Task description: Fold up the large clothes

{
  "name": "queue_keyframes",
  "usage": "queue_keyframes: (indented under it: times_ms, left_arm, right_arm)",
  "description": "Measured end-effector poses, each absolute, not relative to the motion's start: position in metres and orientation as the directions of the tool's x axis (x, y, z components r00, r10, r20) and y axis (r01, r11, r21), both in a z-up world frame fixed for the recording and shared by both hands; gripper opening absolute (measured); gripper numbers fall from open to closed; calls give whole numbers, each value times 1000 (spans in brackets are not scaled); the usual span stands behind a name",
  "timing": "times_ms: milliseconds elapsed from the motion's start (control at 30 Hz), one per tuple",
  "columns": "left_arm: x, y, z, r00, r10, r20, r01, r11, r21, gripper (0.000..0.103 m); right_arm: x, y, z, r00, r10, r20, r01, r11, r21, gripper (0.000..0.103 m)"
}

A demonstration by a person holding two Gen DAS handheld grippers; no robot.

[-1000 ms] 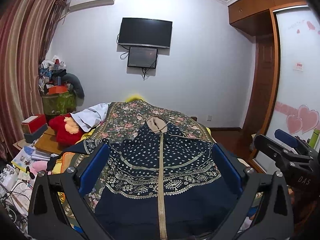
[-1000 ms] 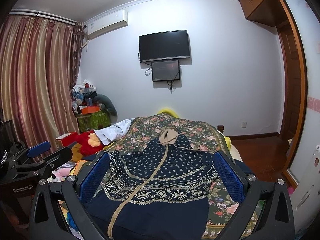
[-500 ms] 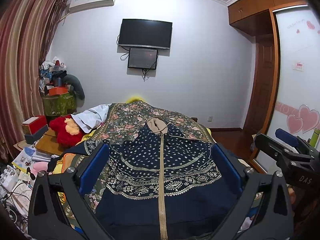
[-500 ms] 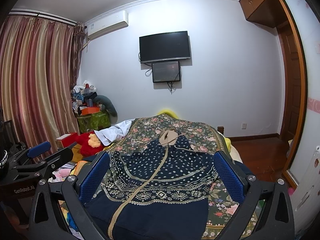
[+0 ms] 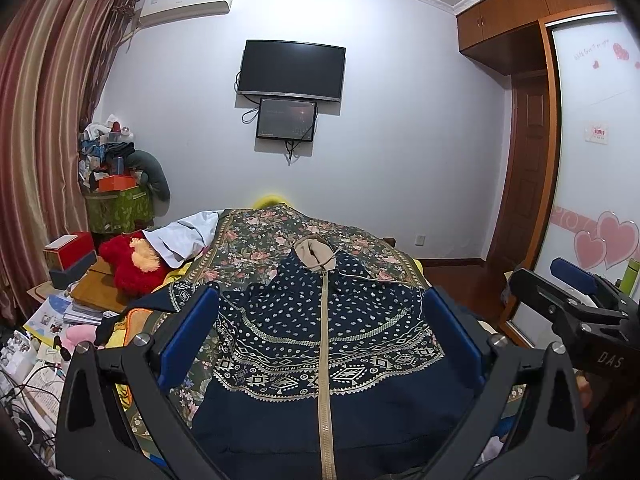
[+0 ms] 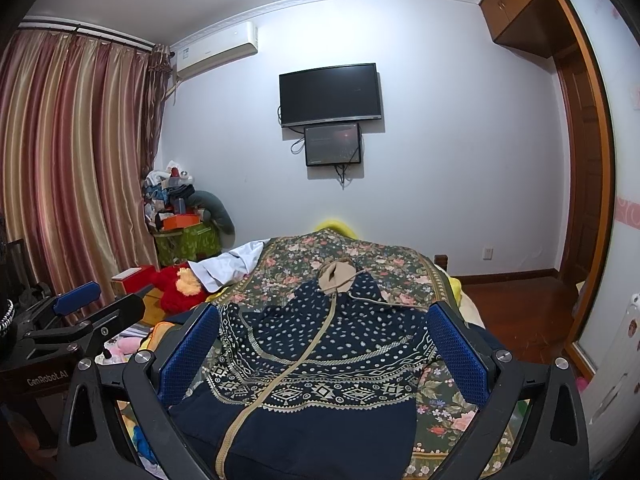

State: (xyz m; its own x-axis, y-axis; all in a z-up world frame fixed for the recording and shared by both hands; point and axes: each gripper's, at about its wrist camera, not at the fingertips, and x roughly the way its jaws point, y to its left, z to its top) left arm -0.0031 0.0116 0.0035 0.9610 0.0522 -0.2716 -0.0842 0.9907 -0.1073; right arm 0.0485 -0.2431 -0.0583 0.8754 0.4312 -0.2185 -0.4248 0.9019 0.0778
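Left wrist view shows the left gripper (image 5: 322, 344) with its blue-padded jaws spread wide and nothing between them, hovering over the lower half of the frame. Right wrist view shows the right gripper (image 6: 324, 354) likewise spread and empty.

Beneath both lies the navy zip-front hooded jacket with cream dots and geometric bands (image 5: 320, 340), face up and zipped, its beige-lined hood (image 5: 314, 252) toward frame centre and its plain hem at the bottom edge. It rests on the green floral bedspread (image 5: 256, 240). Its sleeves are hard to make out; a dark patterned strip at the left edge may be one.

Folding seems barely begun. To do it well, I would judge each gripper should drop to an outer edge of the jacket, pinch only the jacket's cloth and not the bedspread, then carry that side toward the beige zipper line (image 5: 324, 360) evenly.

A red plush toy (image 5: 132, 264) sits at middle left, clear of the fold.
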Motion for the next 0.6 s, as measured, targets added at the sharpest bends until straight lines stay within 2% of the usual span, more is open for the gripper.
queue_keyframes:
  times_ms: [333,600]
  left_arm:
    - [9,22,0,957,56,-283,-90,990,-109,103]
    - [54,58,-9,943,66,-325,-109,988,-114,103]
  right_arm:
    - [71,-235,-50,871,436,-226,-429,900,82,103]
    - [122,-199,-57,864,435,-254,-436,898,52,103]
